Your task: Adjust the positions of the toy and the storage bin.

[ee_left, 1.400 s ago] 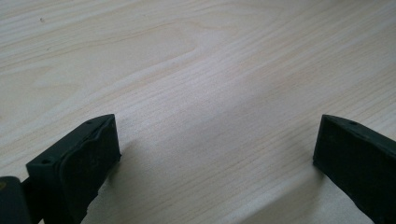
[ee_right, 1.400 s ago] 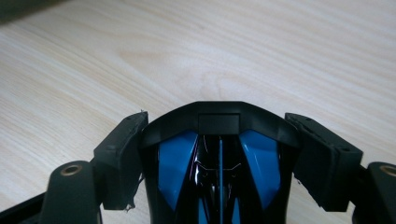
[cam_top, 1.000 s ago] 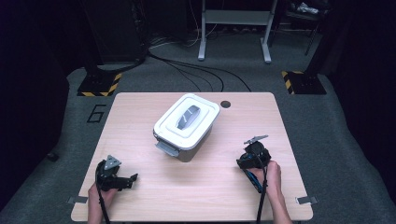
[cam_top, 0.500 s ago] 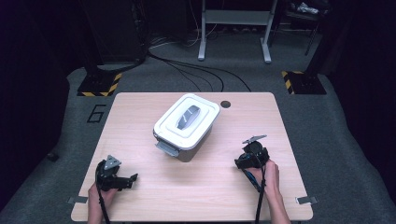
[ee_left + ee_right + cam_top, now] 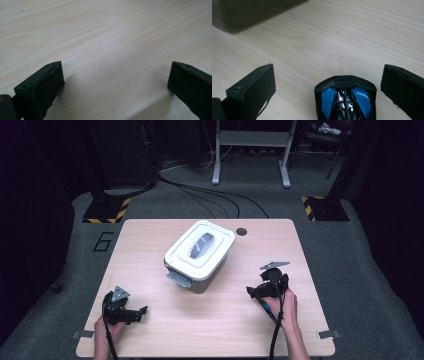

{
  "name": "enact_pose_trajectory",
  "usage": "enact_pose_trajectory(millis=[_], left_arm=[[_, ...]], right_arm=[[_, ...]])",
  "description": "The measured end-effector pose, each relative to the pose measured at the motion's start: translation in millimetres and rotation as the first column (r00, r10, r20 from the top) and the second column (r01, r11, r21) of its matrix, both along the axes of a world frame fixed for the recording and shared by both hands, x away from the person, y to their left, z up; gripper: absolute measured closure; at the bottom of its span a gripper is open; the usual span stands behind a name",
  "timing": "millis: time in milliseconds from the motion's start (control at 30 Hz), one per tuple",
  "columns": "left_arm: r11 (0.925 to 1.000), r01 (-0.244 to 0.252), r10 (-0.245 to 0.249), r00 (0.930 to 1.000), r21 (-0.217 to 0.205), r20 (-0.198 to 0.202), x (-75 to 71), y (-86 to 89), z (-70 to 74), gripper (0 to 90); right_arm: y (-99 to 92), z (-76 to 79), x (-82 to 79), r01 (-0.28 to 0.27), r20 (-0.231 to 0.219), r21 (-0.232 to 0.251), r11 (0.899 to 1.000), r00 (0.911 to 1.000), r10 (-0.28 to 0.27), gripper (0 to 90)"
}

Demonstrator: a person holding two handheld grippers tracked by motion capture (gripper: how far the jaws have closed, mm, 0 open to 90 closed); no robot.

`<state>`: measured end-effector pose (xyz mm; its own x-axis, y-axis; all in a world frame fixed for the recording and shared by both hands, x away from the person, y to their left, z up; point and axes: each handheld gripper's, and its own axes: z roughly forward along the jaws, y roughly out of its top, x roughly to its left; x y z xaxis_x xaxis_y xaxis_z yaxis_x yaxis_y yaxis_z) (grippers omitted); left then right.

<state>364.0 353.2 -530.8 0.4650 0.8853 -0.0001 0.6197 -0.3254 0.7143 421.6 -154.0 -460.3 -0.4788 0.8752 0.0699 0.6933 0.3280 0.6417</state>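
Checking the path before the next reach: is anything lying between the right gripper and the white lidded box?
Nothing visible does. Bare table lies between the right gripper, jaws open, and the white lidded box. A black-and-blue object sits on the table between its jaws.

left claw low near the surface's front edge, jaws wide apart, nothing between, right claw jaws just been opening, now wide, forearms entering from below
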Motion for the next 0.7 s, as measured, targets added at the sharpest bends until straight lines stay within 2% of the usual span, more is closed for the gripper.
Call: enact_pose_trajectory(millis=[200,233,667,700], left_arm=[[1.0000,0.000,0.000,1.0000,0.000,0.000,0.0,0.0,0.0,0.6],[1.0000,0.000,0.000,1.0000,0.000,0.000,0.0,0.0,0.0,0.6],[1.0000,0.000,0.000,1.0000,0.000,0.000,0.0,0.0,0.0,0.6],[1.0000,0.000,0.000,1.0000,0.000,0.001,0.0,0.0,-0.1,0.6]], right_arm=[[4.8,11.0,-2.6,-0.019,0.014,0.036,0.999,0.9997,0.018,0.0],[8.0,16.8,-3.2,-0.025,0.031,0.051,0.998,0.9992,0.024,0.0],[33.3,46.5,-1.5,-0.088,0.082,0.044,0.995,0.9931,0.084,0.0],[39.7,52.2,-0.3,-0.089,0.088,0.044,0.995,0.9925,0.085,0.0]])
